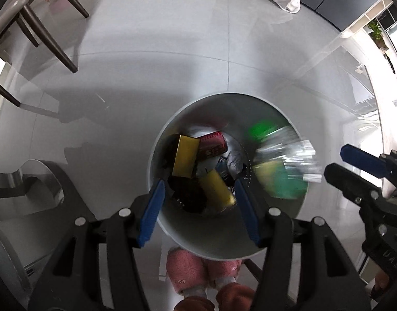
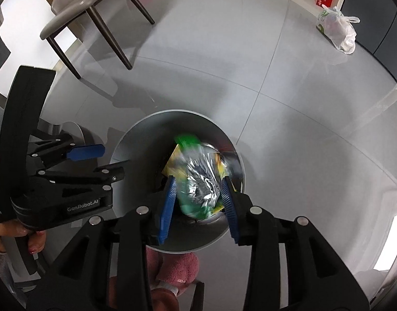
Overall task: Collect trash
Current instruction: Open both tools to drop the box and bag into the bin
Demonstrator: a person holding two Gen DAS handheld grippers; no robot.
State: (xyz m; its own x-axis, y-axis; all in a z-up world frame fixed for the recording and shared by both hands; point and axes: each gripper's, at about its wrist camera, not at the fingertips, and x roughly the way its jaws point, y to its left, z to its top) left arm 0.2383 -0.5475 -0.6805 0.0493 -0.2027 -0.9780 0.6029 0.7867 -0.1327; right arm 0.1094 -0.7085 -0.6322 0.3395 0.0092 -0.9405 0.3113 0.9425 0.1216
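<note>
The right gripper (image 2: pixel 198 197) hangs over the grey bin (image 2: pixel 131 142), its blue jaws parted around a crumpled green-and-silver snack bag (image 2: pixel 198 181) that is blurred (I cannot tell whether the pads still touch it). The left gripper (image 1: pixel 198 202) is spread and empty above the same bin's near rim, over yellow and red wrappers (image 1: pixel 185 159) inside; a tied plastic bag (image 2: pixel 338 31) sits well apart on the grey floor (image 2: pixel 250 51)

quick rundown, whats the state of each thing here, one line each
bin: upright, no lid, part full of wrappers
snack bag: crumpled, blurred, between the right claw's pads over the bin
left claw: open, empty, over the bin
right claw: open around the snack bag
plastic bag: tied, on the floor
chair: upright
</note>
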